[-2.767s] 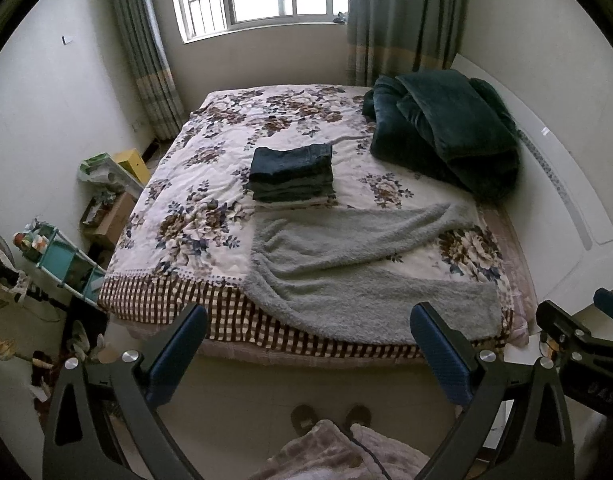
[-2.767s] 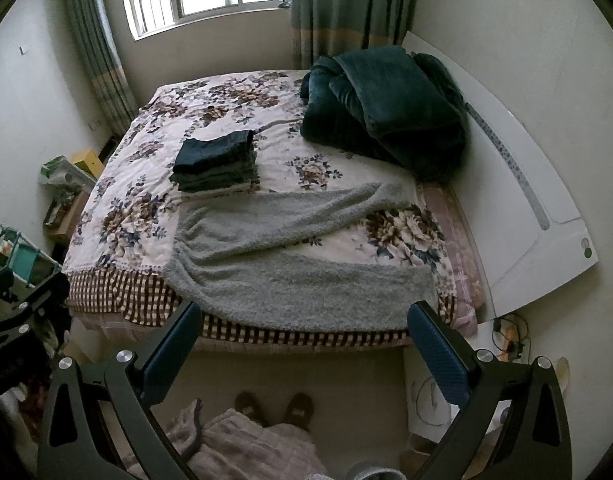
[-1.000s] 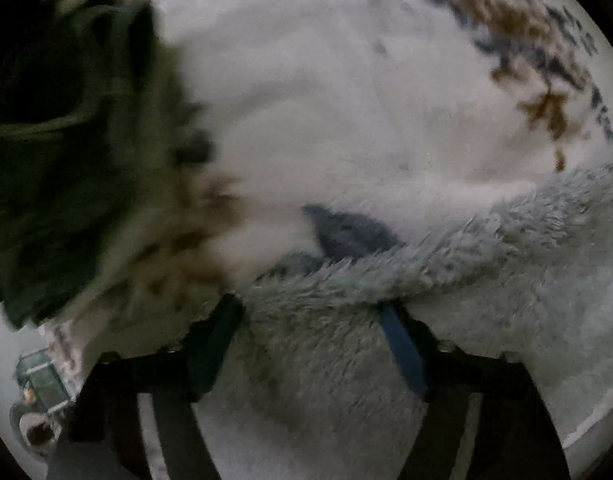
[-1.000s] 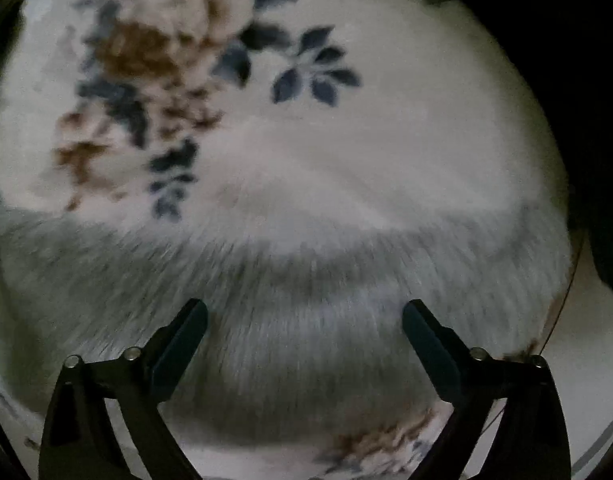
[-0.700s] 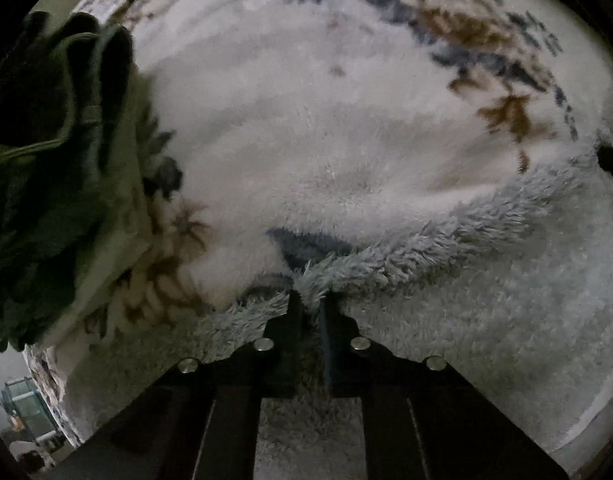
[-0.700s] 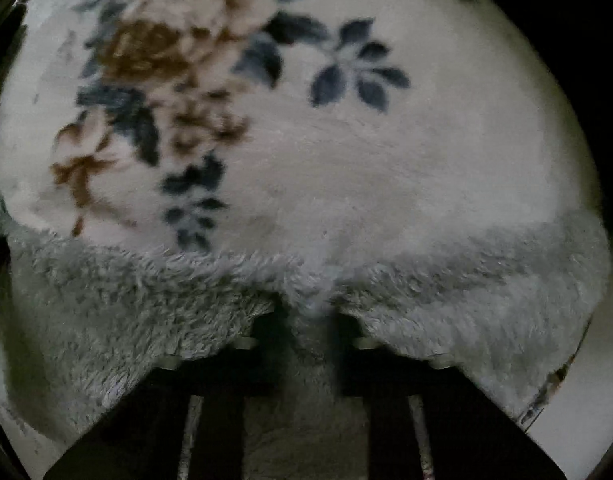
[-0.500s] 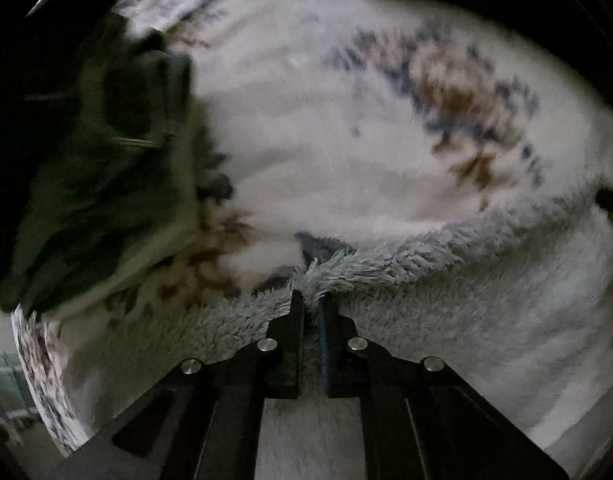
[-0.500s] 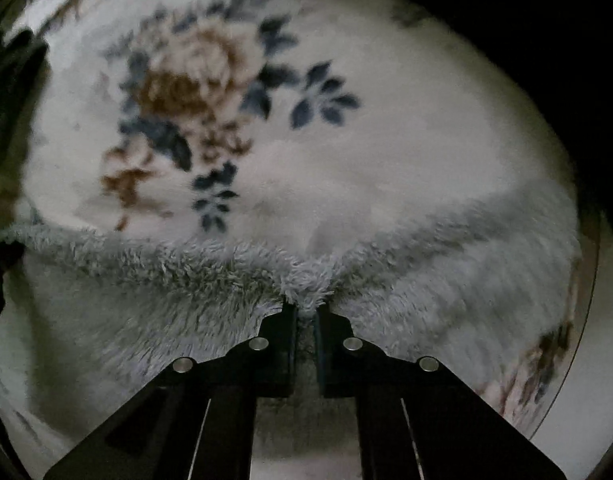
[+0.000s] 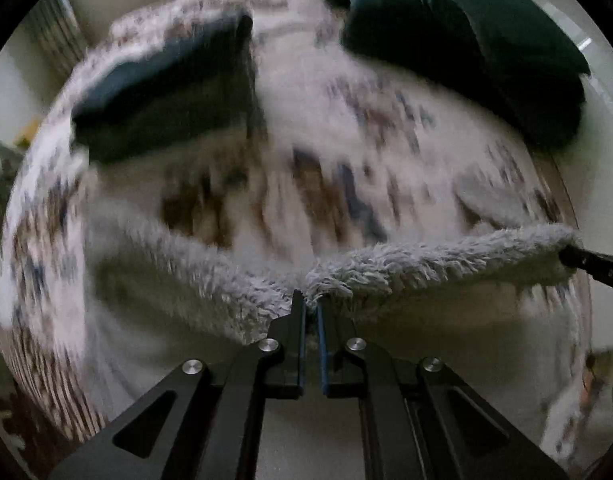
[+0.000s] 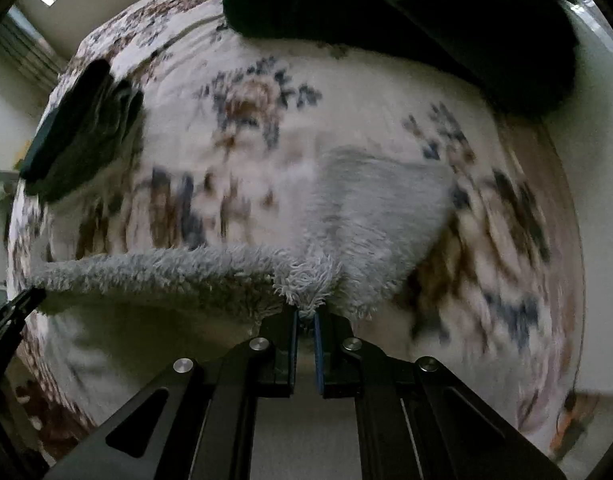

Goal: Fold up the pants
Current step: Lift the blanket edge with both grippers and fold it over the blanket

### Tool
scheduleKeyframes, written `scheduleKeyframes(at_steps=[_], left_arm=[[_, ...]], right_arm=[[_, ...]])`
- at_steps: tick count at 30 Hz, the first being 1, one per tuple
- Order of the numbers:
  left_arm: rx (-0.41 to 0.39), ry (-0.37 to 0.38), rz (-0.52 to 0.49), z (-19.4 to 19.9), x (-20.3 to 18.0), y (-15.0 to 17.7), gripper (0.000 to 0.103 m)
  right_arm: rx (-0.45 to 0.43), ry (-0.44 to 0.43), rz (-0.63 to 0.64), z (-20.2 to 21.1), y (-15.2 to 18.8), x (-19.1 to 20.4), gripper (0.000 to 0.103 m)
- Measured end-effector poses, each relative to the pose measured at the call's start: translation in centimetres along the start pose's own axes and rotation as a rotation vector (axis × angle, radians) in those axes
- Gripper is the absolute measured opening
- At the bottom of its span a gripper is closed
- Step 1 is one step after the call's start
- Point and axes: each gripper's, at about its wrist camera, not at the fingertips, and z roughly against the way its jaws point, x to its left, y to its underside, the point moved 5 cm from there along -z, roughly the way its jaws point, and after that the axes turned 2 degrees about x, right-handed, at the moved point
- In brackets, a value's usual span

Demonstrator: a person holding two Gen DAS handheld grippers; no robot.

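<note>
The grey fleece pants (image 9: 426, 268) lie on the floral bed, their far edge lifted off it. My left gripper (image 9: 310, 308) is shut on that edge. My right gripper (image 10: 304, 316) is shut on the same edge further right, where a fluffy tuft (image 10: 306, 280) sticks out between the jaws. The edge stretches taut between the two grippers. Part of a pant leg (image 10: 382, 196) still rests on the bed beyond. The right gripper's tip shows in the left wrist view (image 9: 594, 264), and the left gripper's in the right wrist view (image 10: 10, 316).
A stack of folded dark clothes (image 9: 166, 88) sits on the bed to the far left, also in the right wrist view (image 10: 82, 128). A dark green blanket (image 9: 466, 40) is heaped at the far right by the white headboard (image 9: 602, 80). The floral bedspread (image 10: 258, 96) is blurred.
Both grippers closed on the pants' far edge and have since lifted it and pulled back, so more of the bed, the folded stack and the green blanket now show.
</note>
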Motion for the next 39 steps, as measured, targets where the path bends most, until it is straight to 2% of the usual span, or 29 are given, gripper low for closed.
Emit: scheduleKeyframes(at_steps=[2, 6, 10, 12, 14, 15, 16, 17, 18, 19, 20, 22, 25, 27, 28, 30, 31, 32, 34, 36, 39], left_arm=[[0.076, 0.008, 0.017, -1.2, -0.1, 5.0, 0.003], [0.194, 0.018, 0.046, -4.9, 0.4, 12.6, 0.003], [0.34, -0.009, -0.006, -11.8, 0.0, 17.8, 0.004], [0.42, -0.032, -0.018, -15.2, 0.8, 19.6, 0.008], [0.437, 0.017, 0.005, -15.2, 1.4, 19.4, 0.011], [0.431, 0.031, 0.016, -14.6, 1.5, 19.1, 0.014], [0.419, 0.026, 0.019, -13.6, 1.8, 18.7, 0.028], [0.4, 0.012, 0.024, -12.5, 2.1, 18.3, 0.052], [0.377, -0.005, 0.038, -11.2, 2.4, 17.9, 0.069], [0.352, -0.03, 0.055, -9.9, 2.7, 17.5, 0.097], [0.323, -0.052, 0.065, -9.0, 2.8, 17.1, 0.101], [0.27, -0.123, 0.074, -7.6, 2.8, 16.1, 0.101], [0.211, -0.224, 0.057, -7.9, 2.1, 14.2, 0.101], [0.201, -0.253, 0.045, -8.7, 1.4, 12.9, 0.101], [0.198, -0.251, 0.045, -9.2, 1.0, 12.2, 0.101], [0.193, -0.253, 0.03, -9.4, 0.2, 11.3, 0.101], [0.184, -0.247, 0.02, -9.5, -0.5, 11.0, 0.101], [0.178, -0.244, 0.011, -9.4, -1.1, 10.5, 0.101], [0.165, -0.24, 0.0, -9.0, -2.2, 10.2, 0.101], [0.159, -0.236, -0.007, -8.5, -3.4, 10.4, 0.101], [0.171, -0.229, 0.0, -8.5, -4.1, 11.3, 0.101]], right_arm=[[0.044, 0.021, -0.015, -0.3, 5.9, -0.4, 0.007], [0.143, 0.067, -0.022, -3.5, 14.8, -1.3, 0.007], [0.243, 0.098, 0.016, -8.4, 19.6, -1.4, 0.011], [0.301, 0.074, 0.041, -10.7, 21.1, -1.2, 0.029], [0.355, 0.039, 0.03, -11.7, 22.0, -1.2, 0.078], [0.34, 0.013, 0.019, -11.0, 22.0, -1.2, 0.085], [0.32, -0.003, 0.014, -10.0, 21.8, -1.1, 0.086], [0.295, -0.007, 0.0, -8.9, 21.6, -1.2, 0.086], [0.238, -0.013, -0.039, -6.9, 20.8, -1.6, 0.086], [0.204, -0.02, -0.061, -5.7, 20.2, -1.7, 0.086], [0.174, -0.014, -0.082, -4.7, 19.3, -1.9, 0.086], [0.111, -0.002, -0.108, -3.7, 16.7, -2.0, 0.086], [0.069, 0.017, -0.104, -5.8, 11.1, -1.6, 0.086], [0.1, 0.021, -0.09, -9.3, 7.1, -0.6, 0.086], [0.132, 0.02, -0.084, -10.9, 6.2, -0.6, 0.086], [0.192, 0.01, -0.071, -13.7, 4.6, -0.7, 0.082], [0.187, -0.001, -0.064, -14.1, 4.2, -0.9, 0.047], [0.171, -0.003, -0.088, -13.8, 4.0, -1.7, 0.004], [0.079, -0.05, -0.215, -10.7, 4.8, -4.7, 0.006], [-0.012, -0.067, -0.359, -6.9, 6.9, -8.9, 0.006], [-0.085, -0.054, -0.628, -2.1, 13.4, -17.9, 0.005]])
